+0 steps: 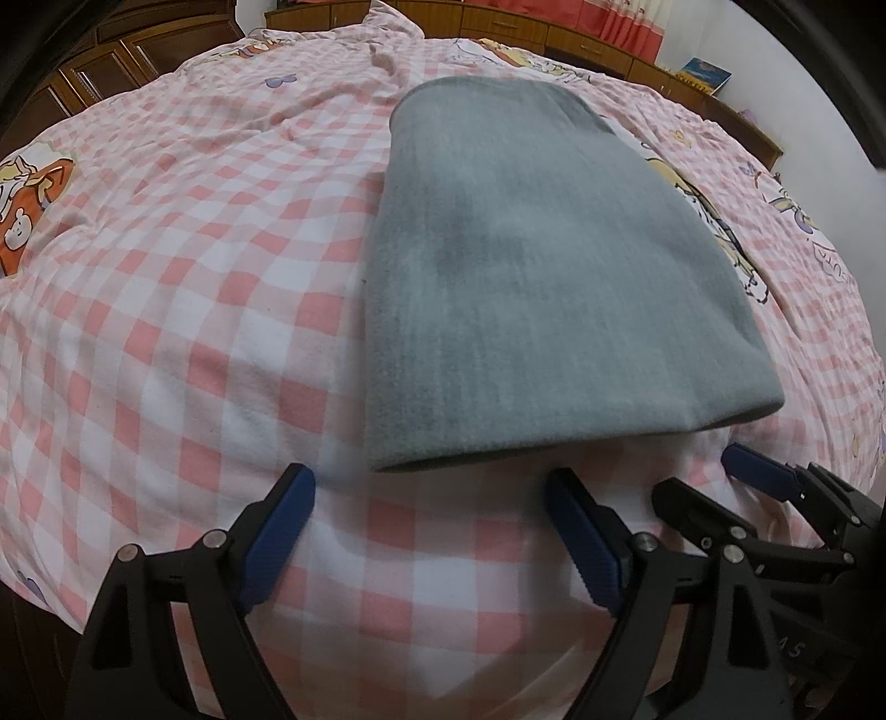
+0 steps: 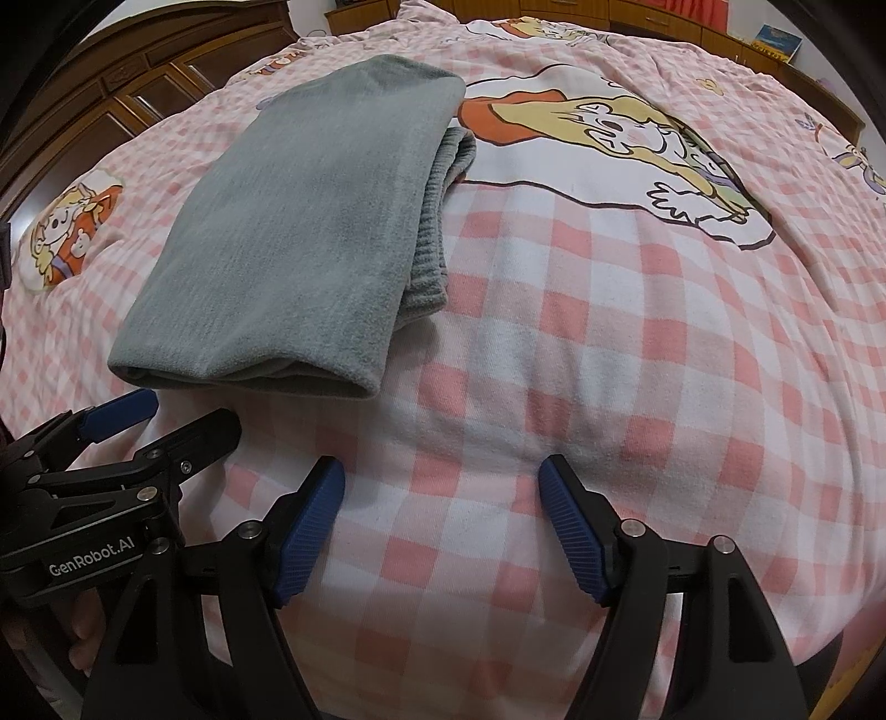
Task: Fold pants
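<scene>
The grey pants (image 1: 531, 266) lie folded into a thick rectangle on the bed, the near folded edge facing me. In the right wrist view the pants (image 2: 299, 232) sit at upper left, with ribbed hems stacked along their right side. My left gripper (image 1: 426, 481) is open just in front of the near edge, with nothing between its blue pads. My right gripper (image 2: 440, 471) is open over bare bedspread, to the right of the pants' near corner. Each gripper shows in the other's view: the right gripper (image 1: 703, 476) and the left gripper (image 2: 191, 410), side by side.
A pink and white checked bedspread (image 2: 581, 310) with cartoon prints covers the bed. A dark wooden wardrobe (image 2: 127, 94) stands at the left. A wooden headboard ledge (image 1: 581, 33) runs along the back, with a blue book (image 1: 706, 75) at the right.
</scene>
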Demonstrator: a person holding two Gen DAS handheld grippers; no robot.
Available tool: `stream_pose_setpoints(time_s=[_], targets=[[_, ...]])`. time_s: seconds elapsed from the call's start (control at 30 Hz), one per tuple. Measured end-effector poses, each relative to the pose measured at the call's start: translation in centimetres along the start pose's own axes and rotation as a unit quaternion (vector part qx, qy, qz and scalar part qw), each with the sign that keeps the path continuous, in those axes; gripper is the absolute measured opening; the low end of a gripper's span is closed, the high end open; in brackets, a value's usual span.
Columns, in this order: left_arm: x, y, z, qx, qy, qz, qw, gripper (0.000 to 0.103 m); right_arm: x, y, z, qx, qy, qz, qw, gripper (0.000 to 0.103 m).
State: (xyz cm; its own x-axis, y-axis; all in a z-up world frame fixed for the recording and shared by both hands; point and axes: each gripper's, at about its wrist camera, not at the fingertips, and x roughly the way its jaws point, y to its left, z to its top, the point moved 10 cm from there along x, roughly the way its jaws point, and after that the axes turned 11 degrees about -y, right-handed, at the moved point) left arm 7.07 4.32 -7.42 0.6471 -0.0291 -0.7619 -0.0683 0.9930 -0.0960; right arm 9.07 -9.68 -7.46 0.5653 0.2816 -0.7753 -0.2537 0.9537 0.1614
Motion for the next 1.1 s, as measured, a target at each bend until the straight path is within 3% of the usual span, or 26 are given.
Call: stream_pose_setpoints(time_s=[1.1], targets=[[0.29, 0.05, -0.03, 0.007, 0.005, -0.003, 1.0, 0.09, 0.01, 0.18, 0.17, 0.006, -0.002, 0.006, 1.0, 0.078]])
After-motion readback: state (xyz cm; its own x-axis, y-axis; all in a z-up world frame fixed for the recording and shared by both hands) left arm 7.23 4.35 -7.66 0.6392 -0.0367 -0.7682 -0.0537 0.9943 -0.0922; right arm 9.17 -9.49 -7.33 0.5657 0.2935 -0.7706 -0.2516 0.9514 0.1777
